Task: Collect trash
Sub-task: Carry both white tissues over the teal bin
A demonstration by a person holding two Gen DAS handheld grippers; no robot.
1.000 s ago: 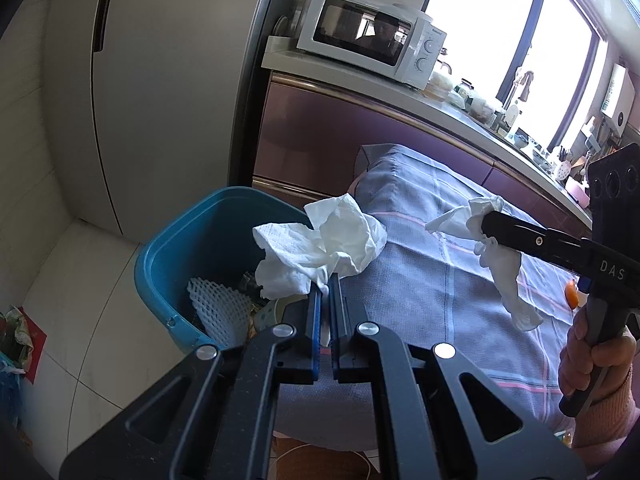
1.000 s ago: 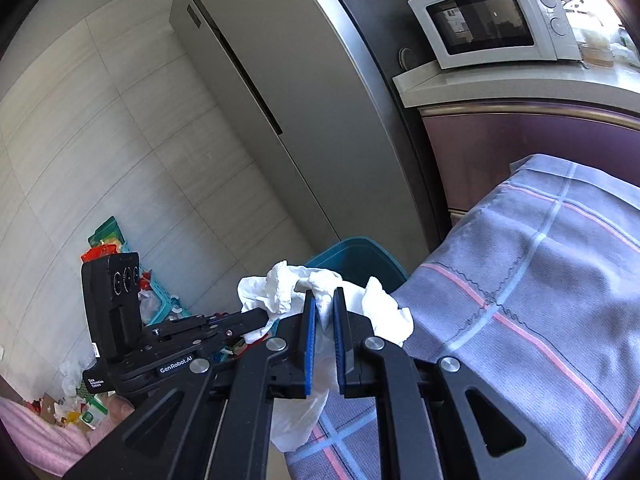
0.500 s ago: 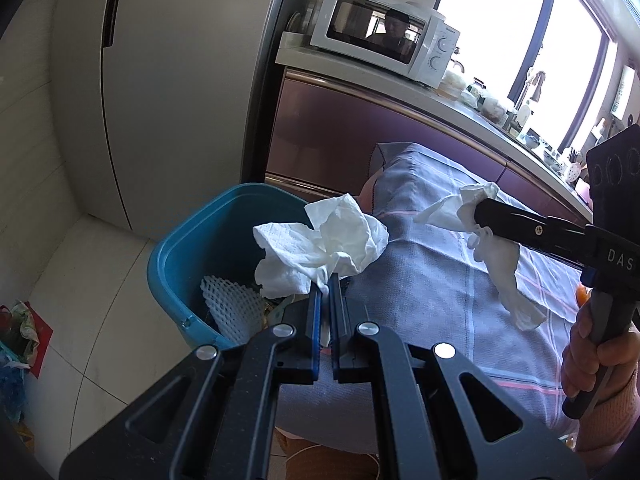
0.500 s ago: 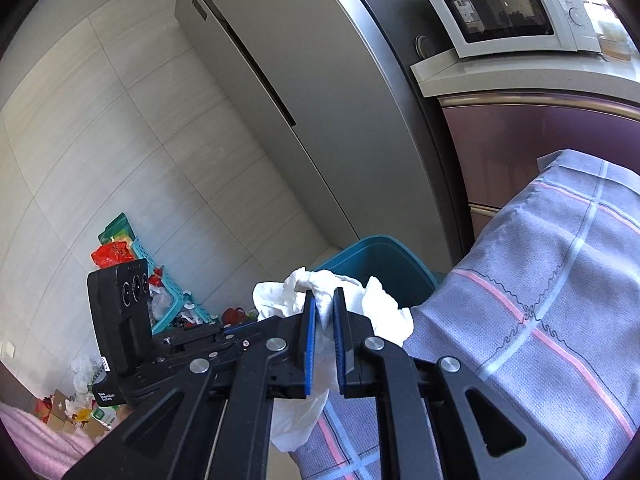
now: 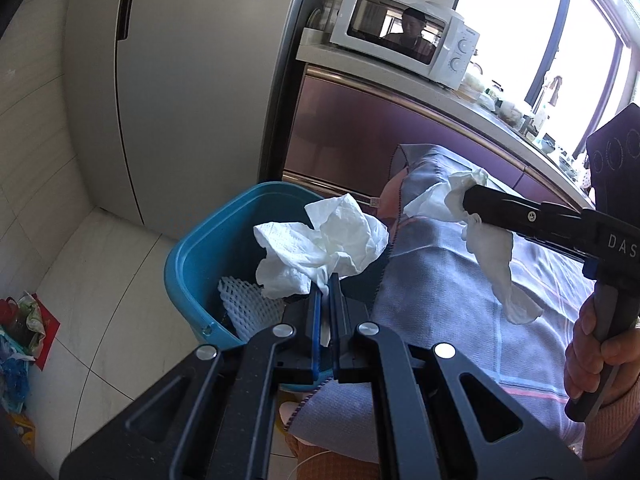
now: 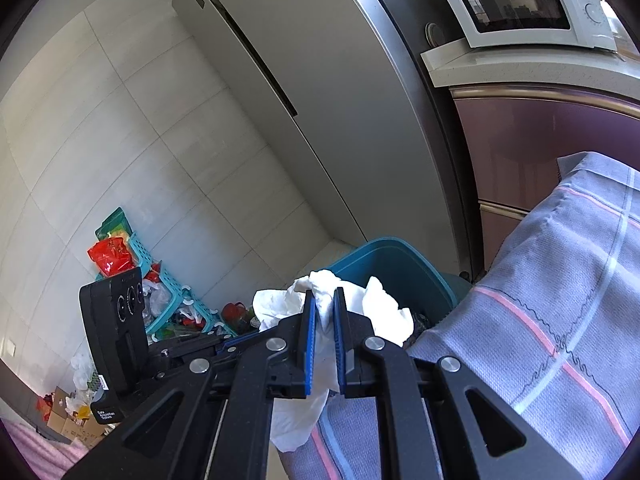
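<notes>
Left wrist view: the left gripper (image 5: pixel 329 280) has its jaws clamped on a crumpled tissue (image 5: pixel 320 246) held over the near rim of the blue bin (image 5: pixel 188 256). To the right, the right gripper (image 5: pixel 466 202) pinches a second tissue (image 5: pixel 490 252) above the checked cloth (image 5: pixel 432 292).

Right wrist view: the right gripper's (image 6: pixel 323 296) jaws grip that second tissue (image 6: pixel 320 364), hanging beside the cloth (image 6: pixel 560 280), near the bin (image 6: pixel 384 256).

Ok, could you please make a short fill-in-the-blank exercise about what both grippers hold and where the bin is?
1. The left gripper is shut on a crumpled white ____.
2. The bin is ____ in colour.
3. The white net lies ____ the bin.
4. The right gripper holds another tissue ____ its pads.

Missing words: tissue; blue; inside; between
</notes>
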